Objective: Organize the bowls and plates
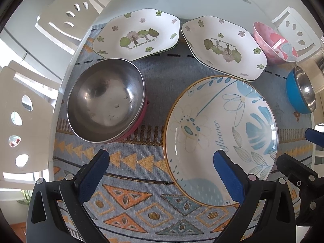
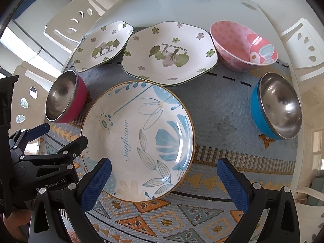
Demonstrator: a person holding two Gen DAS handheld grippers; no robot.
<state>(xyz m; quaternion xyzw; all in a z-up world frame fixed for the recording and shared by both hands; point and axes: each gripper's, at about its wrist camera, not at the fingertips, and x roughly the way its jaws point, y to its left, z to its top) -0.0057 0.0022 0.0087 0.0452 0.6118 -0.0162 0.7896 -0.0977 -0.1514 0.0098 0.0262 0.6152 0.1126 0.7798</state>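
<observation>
Lowest in the left wrist view, the left claw [image 1: 161,163] stands wide open and grips nothing; its left finger hangs over the patterned mat [image 1: 129,200], its right finger over the near rim of the round sunflower plate [image 1: 220,133]. In the right wrist view the right claw [image 2: 164,171] is likewise spread wide and empty, its left finger above the plate's lower left rim, its right finger above bare mat at lower right.

The sunflower plate lies flat on the mat at the centre of both views. Left of it sits the steel bowl with a red outside [image 1: 106,99], near but apart from the plate. At the right edge of the mat sits the steel bowl with a blue outside [image 2: 276,105], well apart from the plate.

Farther back, toward the top of the frames, two angular forest plates lie side by side: the left forest plate [image 1: 137,33] and the right forest plate [image 1: 223,46], the latter just behind the sunflower plate. A pink bowl [image 2: 242,44] sits just right of them. The white surface [image 2: 182,6] stretches beyond, with white chairs [image 2: 74,20] around it.
</observation>
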